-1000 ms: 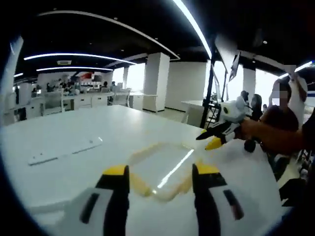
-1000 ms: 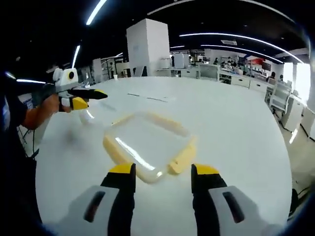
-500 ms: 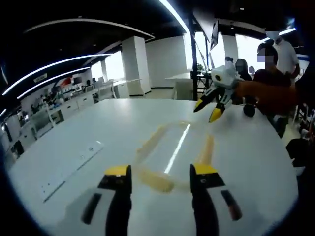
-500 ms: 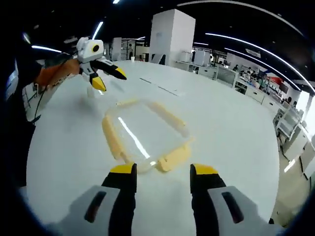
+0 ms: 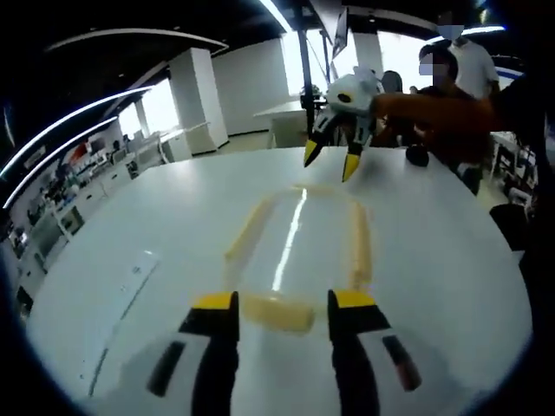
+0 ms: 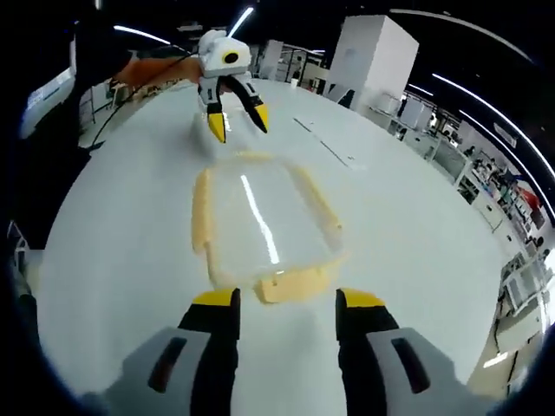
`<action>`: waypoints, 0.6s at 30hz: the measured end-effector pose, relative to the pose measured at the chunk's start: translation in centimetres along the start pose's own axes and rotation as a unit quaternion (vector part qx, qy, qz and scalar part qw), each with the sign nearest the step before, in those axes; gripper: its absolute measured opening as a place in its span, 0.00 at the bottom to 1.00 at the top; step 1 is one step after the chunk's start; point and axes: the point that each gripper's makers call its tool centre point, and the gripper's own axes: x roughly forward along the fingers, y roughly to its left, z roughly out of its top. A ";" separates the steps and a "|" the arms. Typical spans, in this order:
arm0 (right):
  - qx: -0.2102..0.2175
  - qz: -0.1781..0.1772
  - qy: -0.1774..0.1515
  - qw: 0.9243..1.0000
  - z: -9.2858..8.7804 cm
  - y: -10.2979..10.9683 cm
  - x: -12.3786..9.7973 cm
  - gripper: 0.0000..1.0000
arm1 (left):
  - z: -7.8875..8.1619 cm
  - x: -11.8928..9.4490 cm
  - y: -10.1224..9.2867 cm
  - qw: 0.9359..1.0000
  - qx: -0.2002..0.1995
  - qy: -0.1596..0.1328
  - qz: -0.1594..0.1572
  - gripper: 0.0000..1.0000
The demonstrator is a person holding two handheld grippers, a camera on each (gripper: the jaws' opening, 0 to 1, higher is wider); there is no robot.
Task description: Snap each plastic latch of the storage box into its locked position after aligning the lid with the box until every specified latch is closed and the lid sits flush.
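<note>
Left claw: the left claw (image 5: 279, 305) is seen spread and empty, its jaws either side of the near end latch (image 5: 277, 313) of the storage box (image 5: 295, 238); in the right gripper view it (image 6: 236, 122) is seen hanging over the far end, jaws parted.
Right claw: the right claw (image 6: 282, 305) is spread, nothing held, just short of the end latch (image 6: 290, 283) nearest it.
Storage box: it lies flat on the white bench (image 5: 165, 217), its clear lid (image 6: 256, 217) bordered by pale yellow latches; whether the lid sits flush cannot be told.
Step in hand: judged as the approach to the end latches; each latch is best pressed squarely inward while the opposite end is steadied, so that the box is not slid along the bench.
Change: compared with half a second ago, the two claws are now lined up along the box's length, and each is closer to its end.
Beyond: office desks (image 5: 82, 165) and a white pillar (image 6: 377, 52) are seen far off.
</note>
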 end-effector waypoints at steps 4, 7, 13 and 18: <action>-0.023 0.019 0.009 1.000 -0.3 -0.3 0.4 0.45 | -0.7 0.6 0.2 0.999 0.018 0.023 -0.018 0.38; -0.036 0.033 0.017 0.999 -0.4 -0.6 0.7 0.45 | -1.1 1.0 0.0 0.998 0.033 0.037 -0.032 0.38; -0.057 0.064 0.025 0.996 -0.4 -1.3 1.2 0.44 | -1.4 2.0 -0.1 0.995 0.054 0.056 -0.054 0.37; -0.069 0.080 0.039 0.994 -0.8 -1.7 1.4 0.44 | -1.4 2.2 -0.2 0.994 0.060 0.068 -0.067 0.37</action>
